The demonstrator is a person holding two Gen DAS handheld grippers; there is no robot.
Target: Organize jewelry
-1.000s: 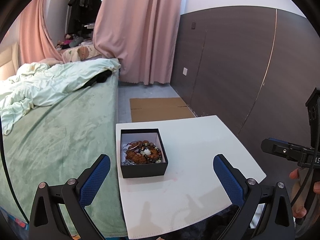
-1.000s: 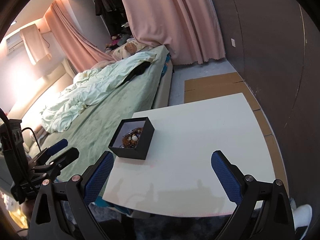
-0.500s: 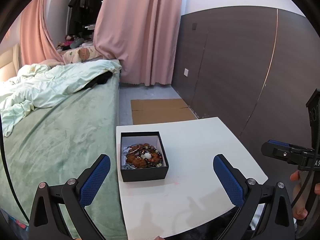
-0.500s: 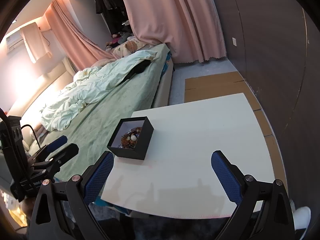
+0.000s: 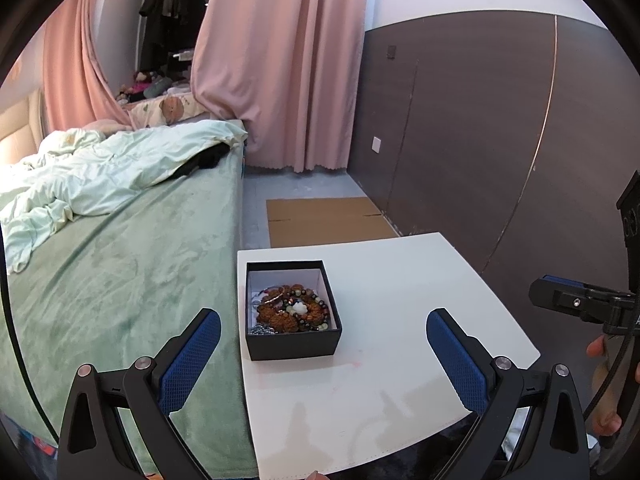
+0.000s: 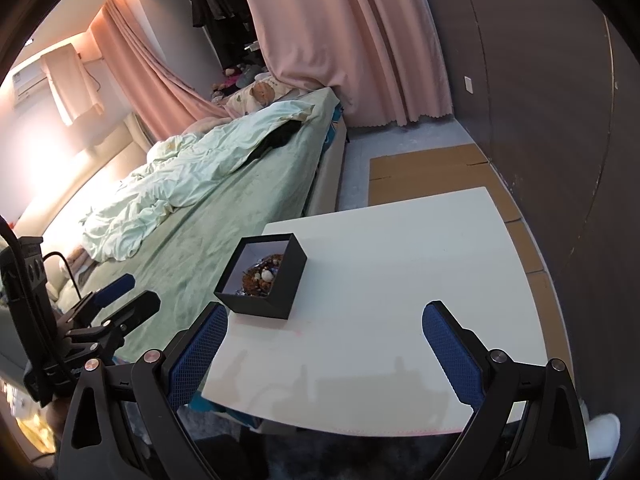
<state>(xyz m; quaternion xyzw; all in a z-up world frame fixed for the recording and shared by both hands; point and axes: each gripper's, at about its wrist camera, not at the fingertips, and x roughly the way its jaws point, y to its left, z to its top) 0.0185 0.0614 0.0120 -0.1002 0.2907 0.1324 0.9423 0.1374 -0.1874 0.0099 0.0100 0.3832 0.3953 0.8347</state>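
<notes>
Both cameras have drifted a little since 1 second ago: the black jewelry box sits slightly lower in my left view and the white table shows more of its near edge, so I read it as a small pull back. Largest first, taking the table as landmark: the green bed runs along its left side, flattened cardboard lies on the floor beyond its far edge, and dark wall panels stand to its right. On the table, the box stands at the left edge, lidless, holding 1 tangled heap of beaded bracelets and a silver chain.

My left gripper hangs above the near part of the table, tongs wide apart, holding nothing. My right gripper is likewise spread and empty, near the table's front edge.

My worry is the tangle: pinching 1 strand could drag the whole heap, or tip the light box off toward the bed.
</notes>
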